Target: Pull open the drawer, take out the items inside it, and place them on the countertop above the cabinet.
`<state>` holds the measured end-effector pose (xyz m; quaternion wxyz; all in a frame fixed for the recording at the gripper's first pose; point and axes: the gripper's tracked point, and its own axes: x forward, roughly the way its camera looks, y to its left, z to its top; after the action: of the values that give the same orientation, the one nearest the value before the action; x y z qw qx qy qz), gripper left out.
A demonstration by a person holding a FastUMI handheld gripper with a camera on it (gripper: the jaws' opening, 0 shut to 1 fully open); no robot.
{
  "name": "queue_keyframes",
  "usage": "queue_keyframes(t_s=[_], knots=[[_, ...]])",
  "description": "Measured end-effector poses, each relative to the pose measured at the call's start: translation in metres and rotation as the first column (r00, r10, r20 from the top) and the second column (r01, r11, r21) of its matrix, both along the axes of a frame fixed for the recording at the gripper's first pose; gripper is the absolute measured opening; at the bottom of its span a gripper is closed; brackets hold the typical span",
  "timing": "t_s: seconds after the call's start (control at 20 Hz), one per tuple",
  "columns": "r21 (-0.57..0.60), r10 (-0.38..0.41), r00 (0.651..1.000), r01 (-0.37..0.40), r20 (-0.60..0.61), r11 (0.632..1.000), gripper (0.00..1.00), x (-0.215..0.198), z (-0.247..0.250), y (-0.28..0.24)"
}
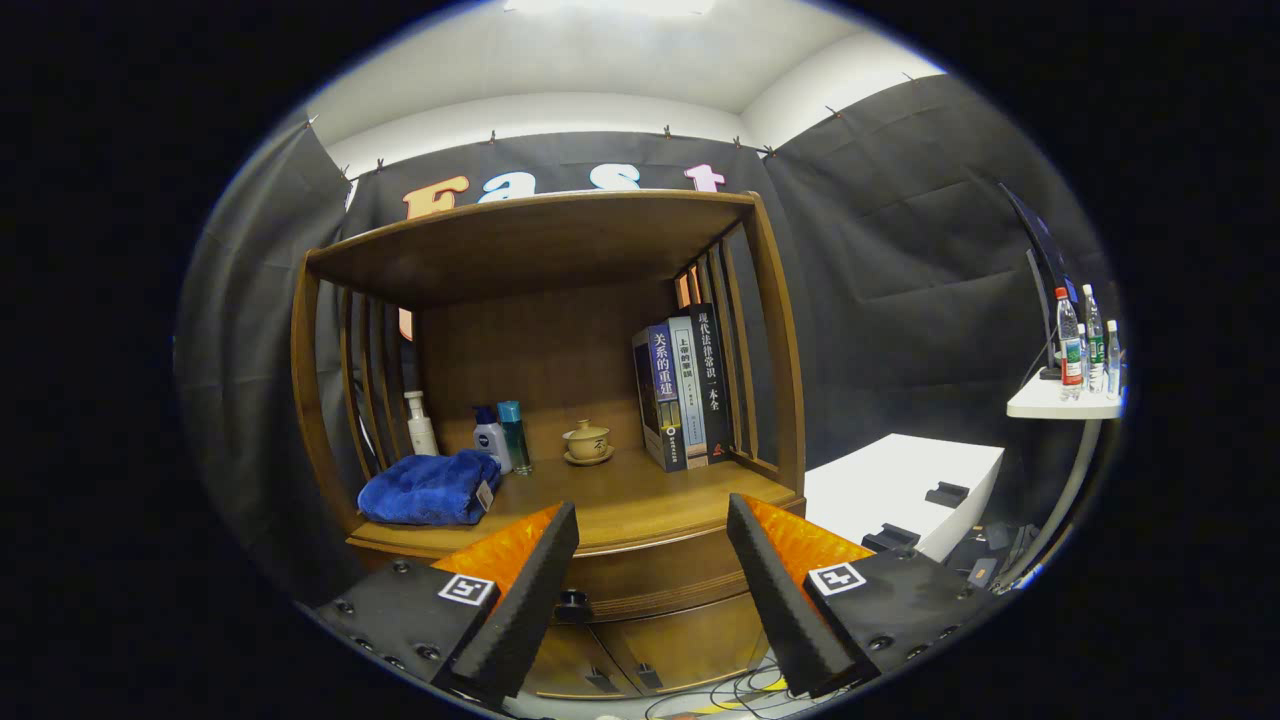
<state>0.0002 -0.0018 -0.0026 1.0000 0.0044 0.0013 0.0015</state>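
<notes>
Wooden cabinet (780, 400), slatted sides: on its countertop (620, 500), a plush blue towel (425, 488), bottles (500, 435), a lidded ceramic cup (587, 440), upright books (685, 390). Drawer (650, 580) shut below, round dark knob (572, 602) between the fingers. Gripper (650, 520) spread wide, holding nothing.

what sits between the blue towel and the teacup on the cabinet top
In the gripper view, between the folded blue towel and tan lidded teacup: a white-and-blue bottle and a teal bottle.

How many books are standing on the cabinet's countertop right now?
3 books, upright side by side at the countertop's right end against the slatted side, right of the teacup, beyond the open gripper. More could hide behind them.
</notes>
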Motion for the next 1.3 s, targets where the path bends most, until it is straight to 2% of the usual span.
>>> queue_keyframes(t_s=[1.05,1.3], knots=[[0.008,0.007,1.000,-0.007,-0.018,1.000,0.98,0.006,-0.013,0.002],[-0.022,0.049,0.999,-0.049,0.023,0.999,0.98,0.031,-0.027,0.013]])
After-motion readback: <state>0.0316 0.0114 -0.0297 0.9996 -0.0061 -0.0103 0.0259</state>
